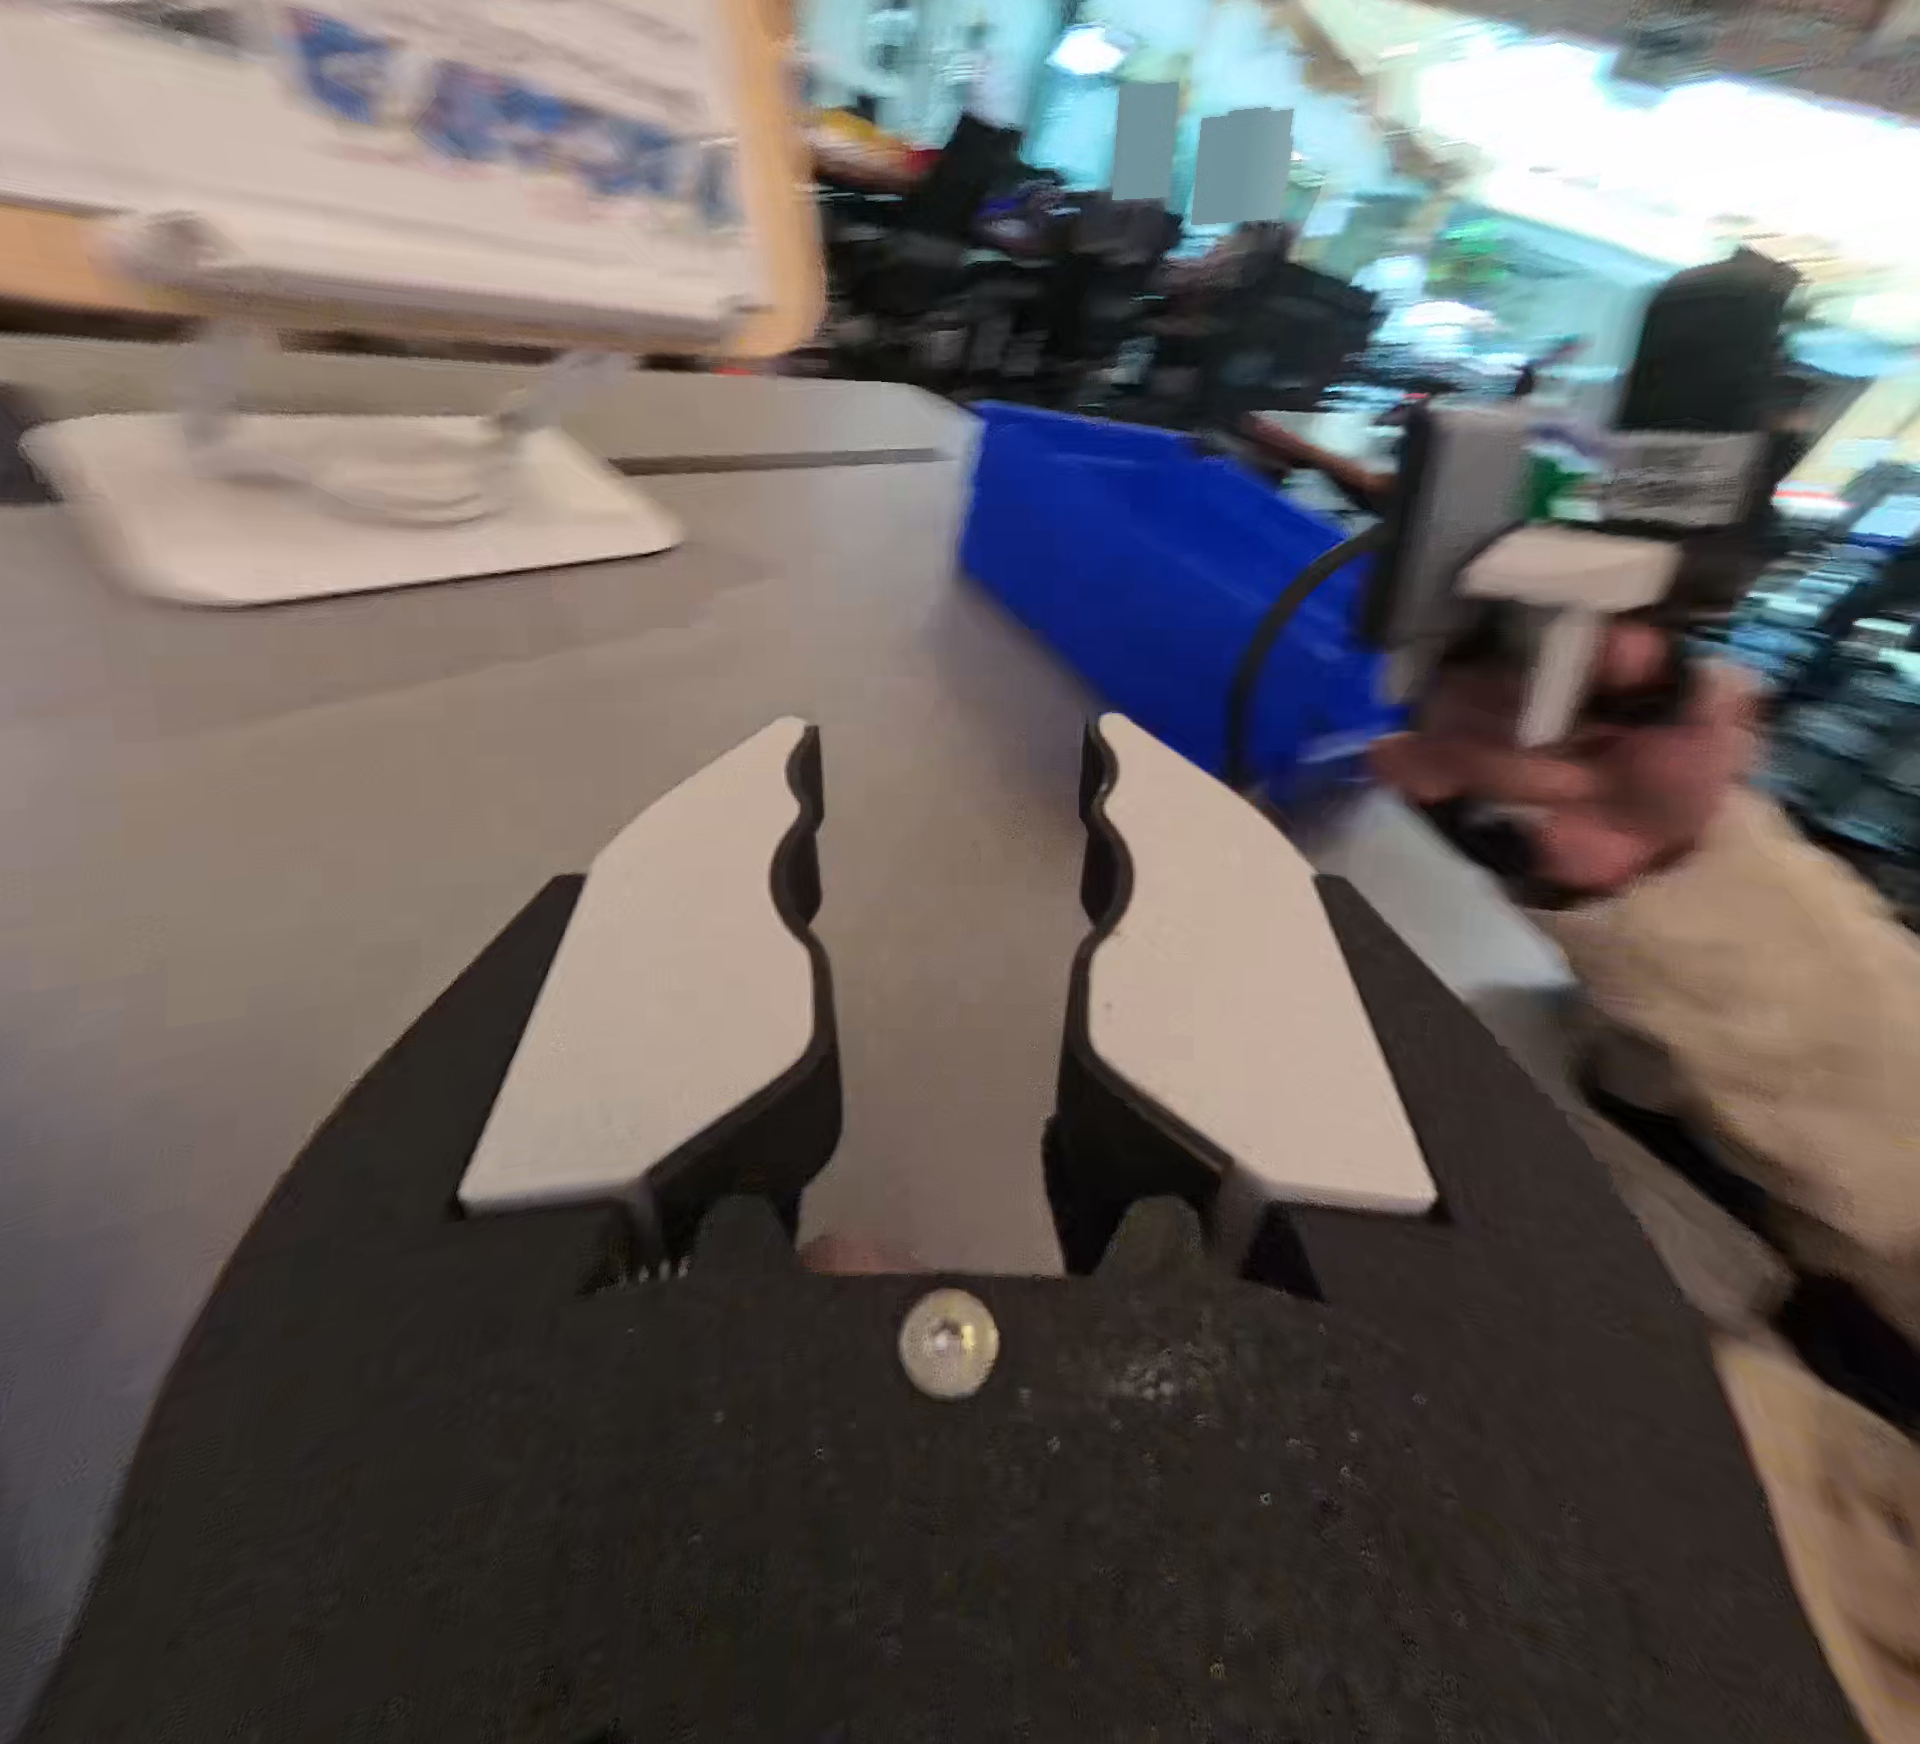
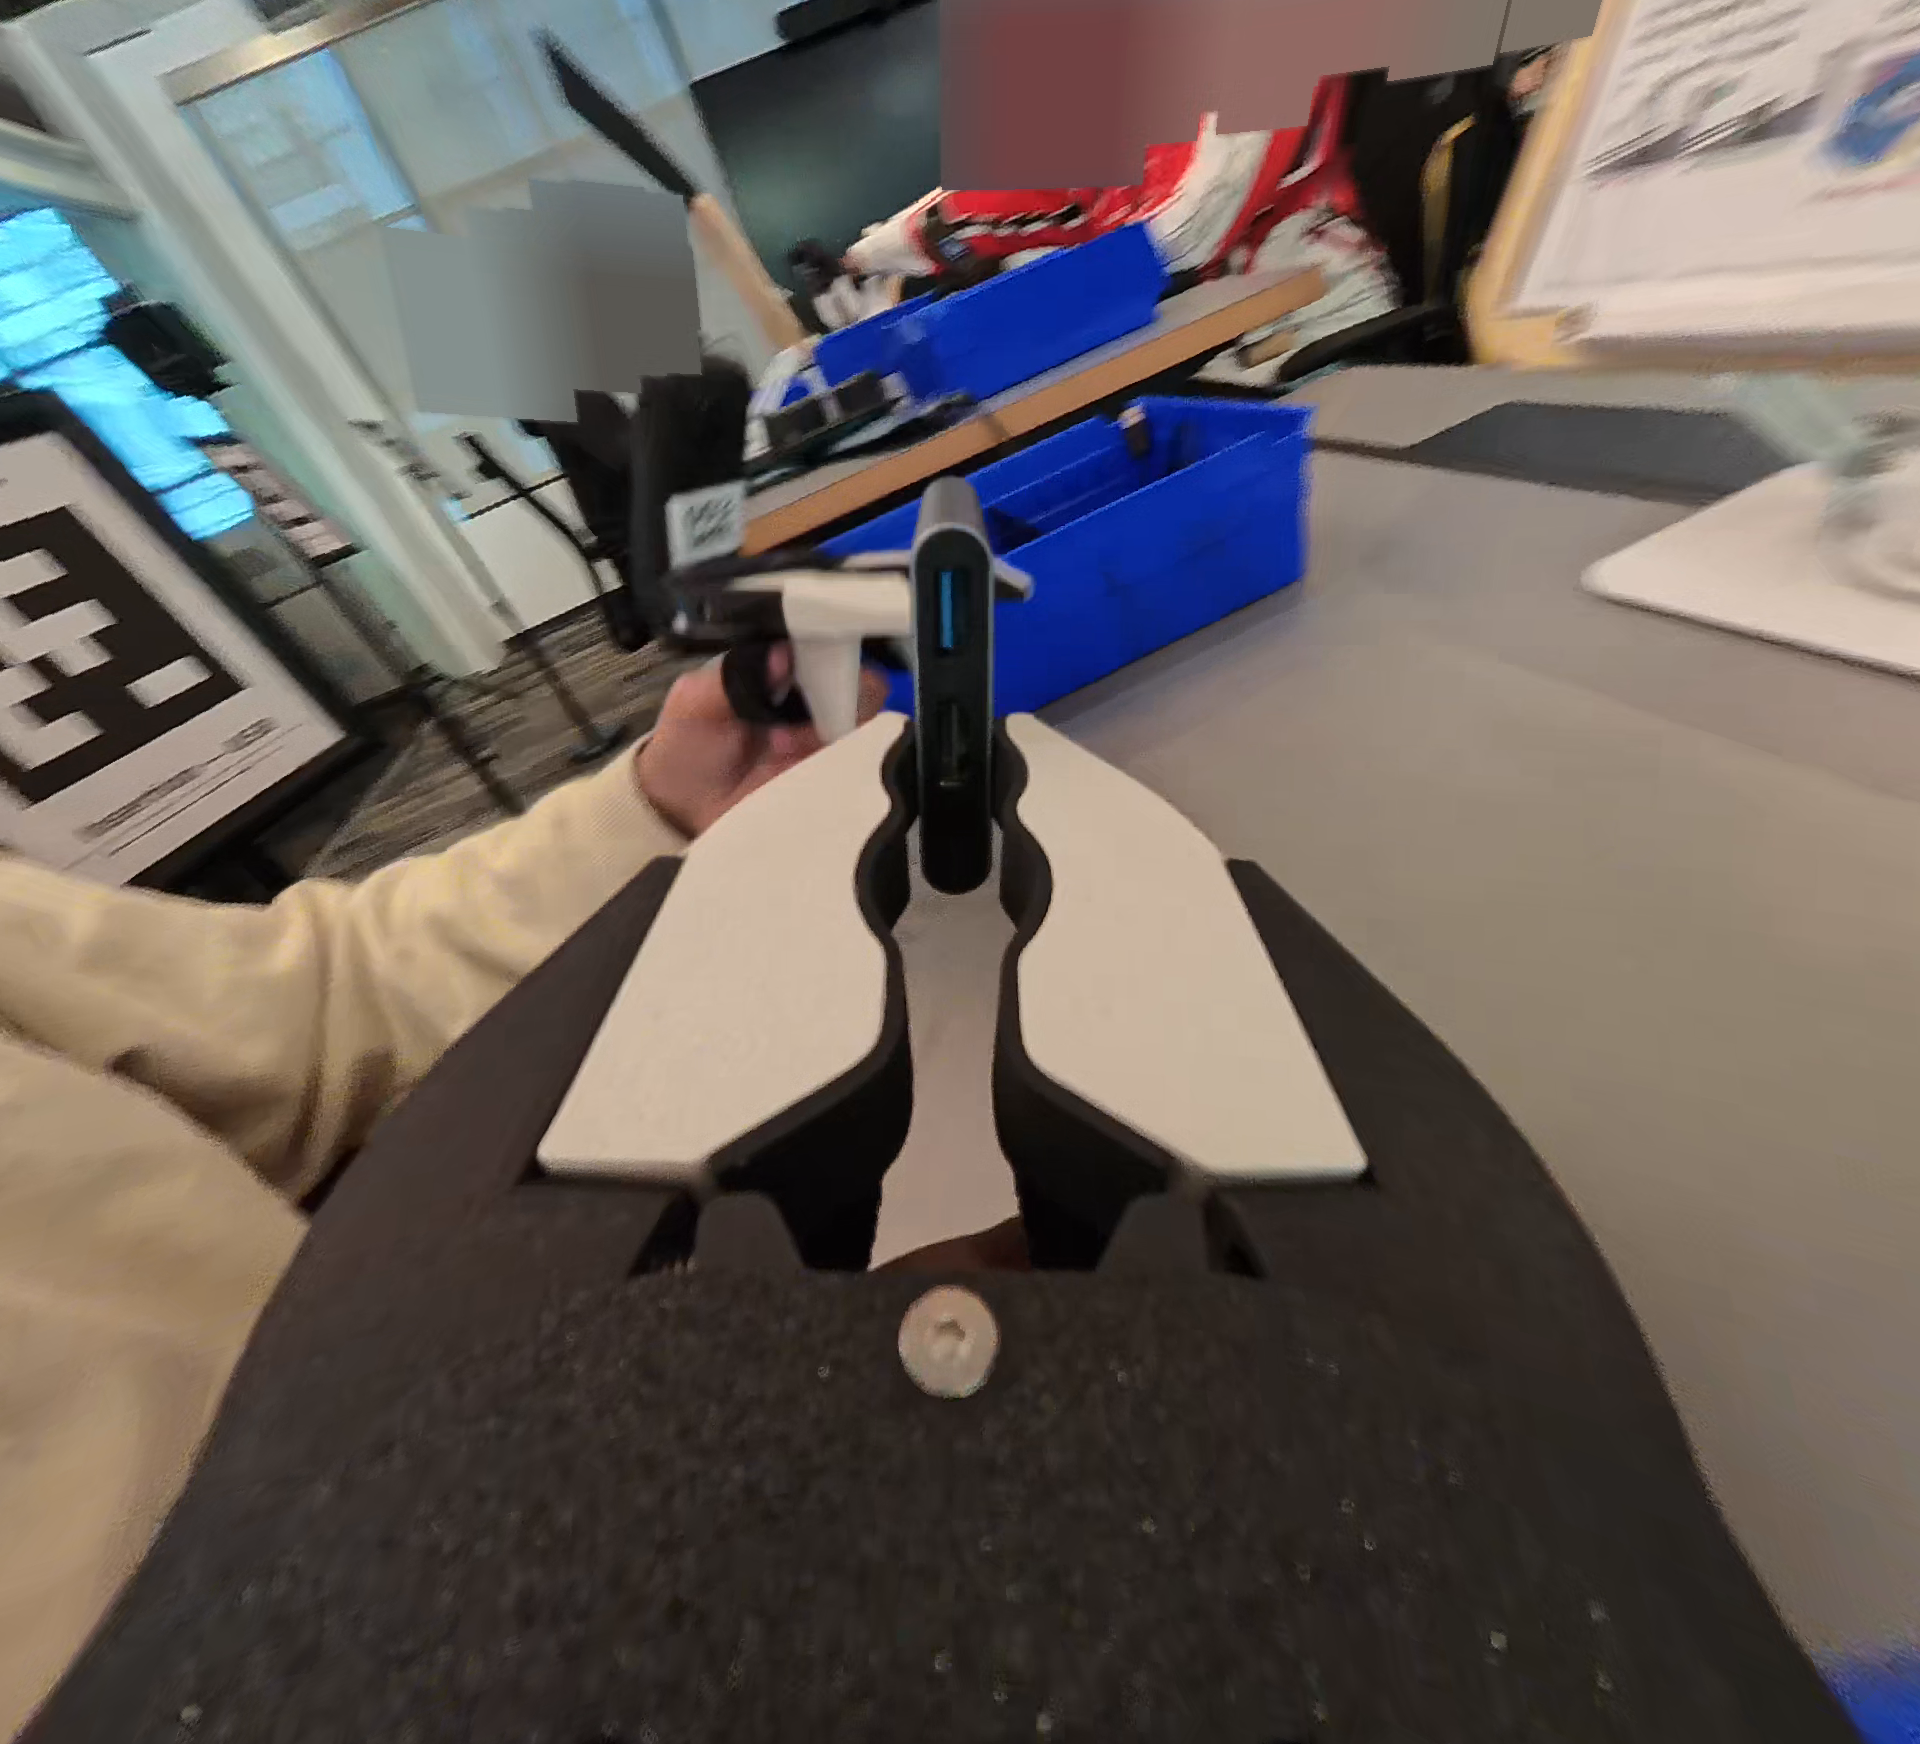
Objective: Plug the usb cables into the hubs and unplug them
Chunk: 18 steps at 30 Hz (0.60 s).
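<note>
While both handheld grippers hang above one grey tabletop [image 1: 364, 759], counting from the left gives a single white stand with a flat square base [image 1: 343, 510] carrying one tilted printed board in a pale wooden frame [image 1: 395, 84], and further right one blue plastic bin [image 1: 1143, 551] near the table's far edge. At the middle of the left wrist view, the left gripper [image 1: 951, 759] has its two white fingers spread wide apart, with only bare table showing between them. To its right, the right gripper [image 2: 954, 759] pinches one slim dark grey USB hub [image 2: 951, 655] edge-on and upright, both black pads pressing its lower sides; two ports show on the facing edge, the upper one blue inside. One thin black cable [image 1: 1278, 645] hangs from the hub in front of the bin. In the right wrist view two more blue bins [image 2: 997, 312] sit on another table behind. No separate USB cable can be made out.
</note>
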Tool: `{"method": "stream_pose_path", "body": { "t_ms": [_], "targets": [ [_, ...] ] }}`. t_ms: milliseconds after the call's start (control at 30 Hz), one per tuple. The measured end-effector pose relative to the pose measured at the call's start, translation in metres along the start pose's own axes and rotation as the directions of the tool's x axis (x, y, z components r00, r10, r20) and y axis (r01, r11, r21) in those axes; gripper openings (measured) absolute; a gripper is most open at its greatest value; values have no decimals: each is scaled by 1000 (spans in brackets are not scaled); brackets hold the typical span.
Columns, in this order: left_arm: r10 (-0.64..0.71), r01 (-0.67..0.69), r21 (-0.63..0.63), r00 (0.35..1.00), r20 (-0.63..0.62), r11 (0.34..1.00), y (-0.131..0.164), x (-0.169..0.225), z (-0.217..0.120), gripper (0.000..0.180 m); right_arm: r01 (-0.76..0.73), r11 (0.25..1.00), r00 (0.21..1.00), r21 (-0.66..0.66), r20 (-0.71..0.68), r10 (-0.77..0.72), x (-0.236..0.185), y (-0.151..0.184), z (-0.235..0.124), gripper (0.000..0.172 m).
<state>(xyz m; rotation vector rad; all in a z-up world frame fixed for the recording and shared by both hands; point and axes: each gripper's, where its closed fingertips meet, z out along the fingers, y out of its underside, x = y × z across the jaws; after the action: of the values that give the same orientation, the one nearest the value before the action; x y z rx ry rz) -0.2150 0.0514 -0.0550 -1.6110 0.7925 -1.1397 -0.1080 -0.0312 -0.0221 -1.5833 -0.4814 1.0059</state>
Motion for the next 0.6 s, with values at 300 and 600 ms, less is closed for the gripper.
{"method": "stream_pose_path", "body": {
  "t_ms": [300, 600],
  "targets": [
    [227, -214, -79, 880, 417, 974, 41, -37, 9, 54, 308, 946, 584, -100, -765, -271, 83, -125, -170, 12],
    [196, -180, -79, 923, 332, 981, 46, -23, 20, 52, 59, 554, 130, -830, -544, -829, 217, -74, -226, 12]
  ]
}}
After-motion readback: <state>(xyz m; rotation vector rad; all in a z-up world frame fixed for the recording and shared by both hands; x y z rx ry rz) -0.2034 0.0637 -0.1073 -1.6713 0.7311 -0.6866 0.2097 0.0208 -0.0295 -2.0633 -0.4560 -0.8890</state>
